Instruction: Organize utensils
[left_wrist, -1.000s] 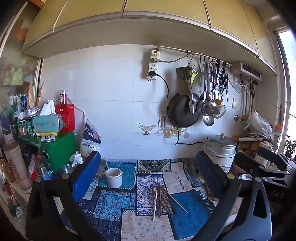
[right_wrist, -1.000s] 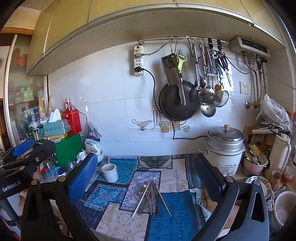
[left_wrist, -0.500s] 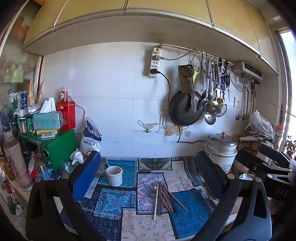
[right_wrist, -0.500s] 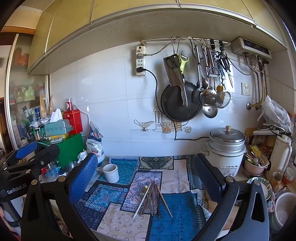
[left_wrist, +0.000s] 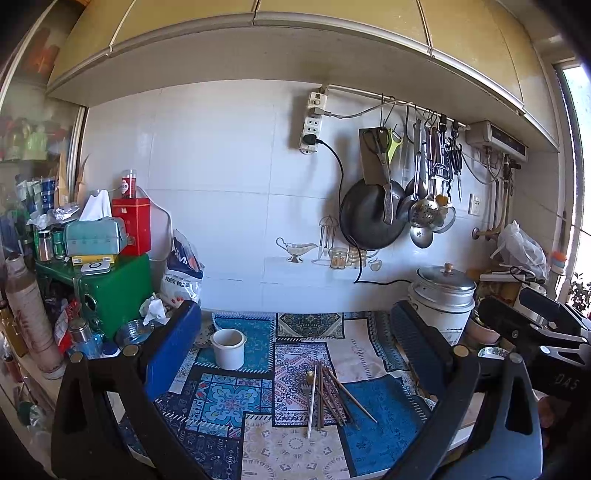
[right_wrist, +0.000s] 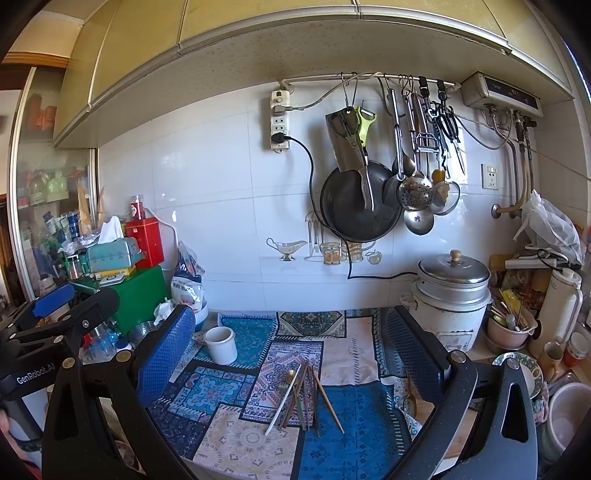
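A loose pile of chopsticks and small utensils (left_wrist: 327, 397) lies on the patterned cloth (left_wrist: 229, 398) in the middle of the counter; it also shows in the right wrist view (right_wrist: 303, 397). A white cup (left_wrist: 228, 348) stands upright behind and left of the pile, also seen in the right wrist view (right_wrist: 221, 344). My left gripper (left_wrist: 295, 354) is open and empty, held above and in front of the pile. My right gripper (right_wrist: 291, 350) is open and empty, likewise short of the pile.
A rice cooker (right_wrist: 452, 299) stands at the back right, with a bowl of utensils (right_wrist: 511, 326), a thermos (right_wrist: 559, 306) and dishes beside it. A green box (left_wrist: 110, 291) with tins and clutter fills the left. Pan and ladles (right_wrist: 360, 206) hang on the wall.
Both grippers have drifted slightly; the view has shifted a little downward and closer to the counter. Nothing on the counter has moved.
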